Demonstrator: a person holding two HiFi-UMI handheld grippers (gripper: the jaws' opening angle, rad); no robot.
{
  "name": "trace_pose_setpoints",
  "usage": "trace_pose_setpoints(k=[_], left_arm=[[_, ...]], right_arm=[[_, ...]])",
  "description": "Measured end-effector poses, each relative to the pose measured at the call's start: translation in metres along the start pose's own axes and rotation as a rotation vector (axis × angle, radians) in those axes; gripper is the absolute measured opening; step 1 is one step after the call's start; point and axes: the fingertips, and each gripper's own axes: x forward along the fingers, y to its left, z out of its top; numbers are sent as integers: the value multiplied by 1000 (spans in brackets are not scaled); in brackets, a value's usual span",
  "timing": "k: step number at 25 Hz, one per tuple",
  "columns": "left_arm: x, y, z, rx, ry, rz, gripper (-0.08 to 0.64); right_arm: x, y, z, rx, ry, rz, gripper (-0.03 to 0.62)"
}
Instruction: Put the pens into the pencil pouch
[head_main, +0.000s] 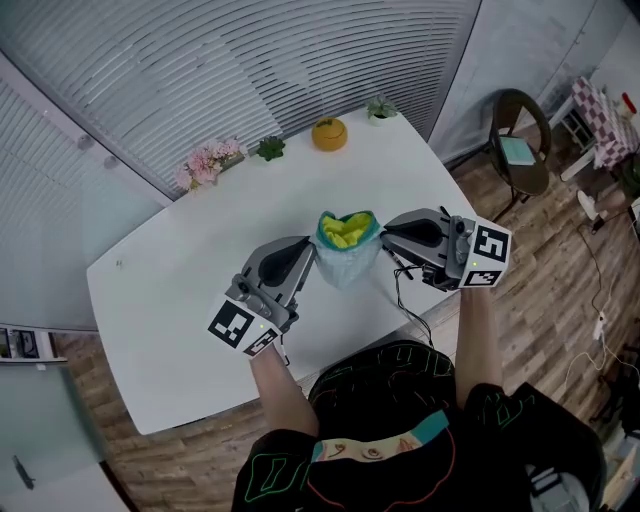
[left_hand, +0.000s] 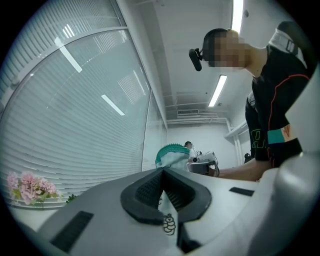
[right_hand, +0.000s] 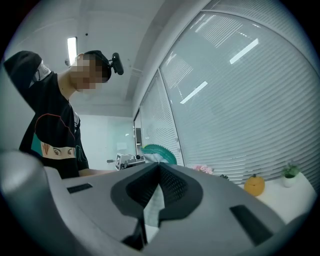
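Here, the pencil pouch (head_main: 347, 250) is seen over the white table (head_main: 180, 300), near its front edge, stretched between the two grippers; its mouth is spread open and rimmed in toothed teal, with a pale bluish body below and yellow-green contents (head_main: 346, 230) inside; the left gripper (head_main: 311, 256) is clamped on the pouch's pale left wall, where a small printed figure is seen; the right gripper (head_main: 384, 236) is pinched tight on the right wall

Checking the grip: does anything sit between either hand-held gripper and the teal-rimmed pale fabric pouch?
Nothing visible. The left hand-held gripper and right hand-held gripper each pinch the teal-rimmed pale fabric pouch directly.
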Motion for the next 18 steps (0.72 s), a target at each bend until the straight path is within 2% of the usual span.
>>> trace_pose_setpoints(k=[6,9,11,12,14,16,18], left_arm=[[-4,9,-5,-2,7,14,-3],[-4,8,-10,-7,24,-12,-3],[-5,7,-18,-9,52,-34,-3],[-6,7,-22,-11,67,-42,-3],[-8,7,-30,-20,93,-53,-3],[-11,7,-37,-28,118,-63,-3],[-14,6,-40,-31,138,-79,-3]], right_arm=[[-5,3,-14,38,29,25,5],[-4,-2,-25,73,55,11,8],[-7,-11,-28,102,54,-37,29],[-10,-16,-28,116,51,-66,67],[-16,-27,-32,128,72,-136,75],[-19,-40,-44,125,146,-221,75],[-24,-54,-67,112,284,-318,75]])
